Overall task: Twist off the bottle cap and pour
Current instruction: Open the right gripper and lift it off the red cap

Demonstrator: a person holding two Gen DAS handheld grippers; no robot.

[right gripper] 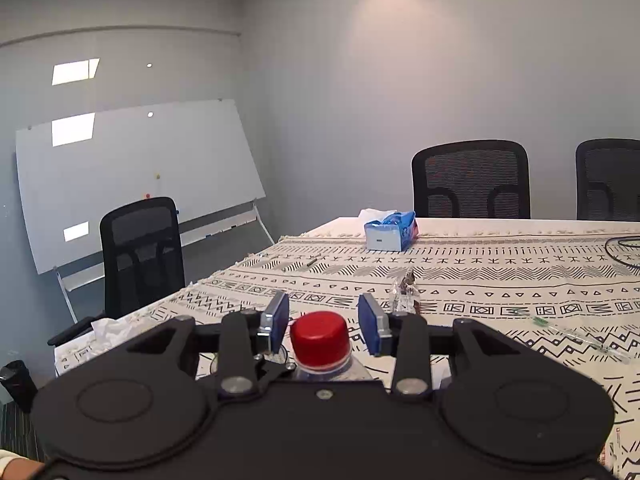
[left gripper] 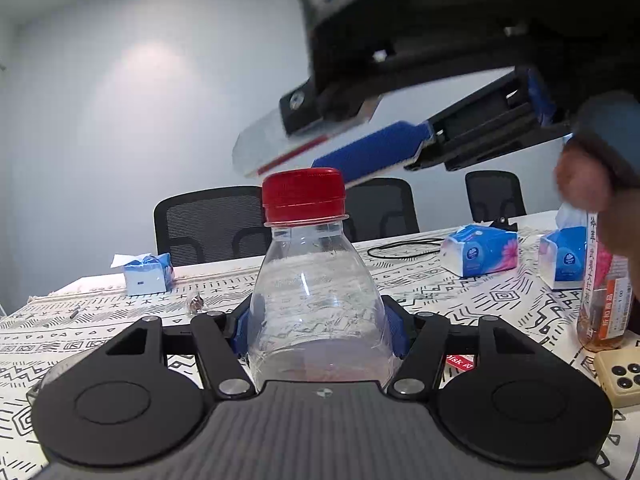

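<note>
A clear plastic bottle [left gripper: 316, 300] with a red cap [left gripper: 304, 196] stands upright on the patterned tablecloth [left gripper: 460, 300]. My left gripper [left gripper: 320, 328] is shut on the bottle's body, a blue pad pressing each side. My right gripper [left gripper: 316, 156] hovers just above the cap, tilted, held by a hand [left gripper: 584, 184]. In the right wrist view the red cap [right gripper: 319, 336] sits between the blue pads [right gripper: 276, 320] of the right gripper [right gripper: 324, 322], which is open with a gap on each side of the cap. Only the bottle's shoulder [right gripper: 356, 368] shows there.
An amber labelled bottle [left gripper: 604, 300] and a cream tile with dots [left gripper: 620, 376] stand at the right. Blue tissue packs [left gripper: 480, 250] [left gripper: 148, 274] [right gripper: 390, 232], a black cable [left gripper: 400, 248] and a wrapper [right gripper: 404, 292] lie on the cloth. Black chairs [right gripper: 472, 180] and a whiteboard [right gripper: 136, 176] line the room.
</note>
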